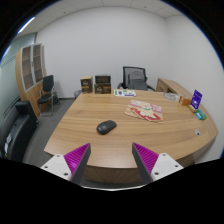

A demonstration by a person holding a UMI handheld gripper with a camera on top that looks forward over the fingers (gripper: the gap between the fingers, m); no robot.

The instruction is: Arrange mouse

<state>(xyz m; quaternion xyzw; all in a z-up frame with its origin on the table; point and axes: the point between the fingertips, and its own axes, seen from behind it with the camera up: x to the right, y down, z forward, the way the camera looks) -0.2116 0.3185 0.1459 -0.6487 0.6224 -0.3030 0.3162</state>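
Mouse (106, 127), dark and oval, lies on the bare wood of the conference table (80, 135), ahead of the gripper (112, 160) and roughly in line with the gap between its fingers, well apart from both tips. The gripper's fingers stand wide apart with nothing between them; the magenta pads (76, 157) face each other across open air above the table's near edge. Beyond the mouse and off toward the right finger's side lies a flat printed sheet or mat (145, 109) with pink and red patches; what it is exactly is hard to tell. Farther that way, near the table's far edge, stand a small teal object (200, 115) and a purple box (196, 98). A black office chair (134, 77) sits past the table's far side, another chair (47, 92) off beyond the left finger, beside a shelf unit (31, 68).
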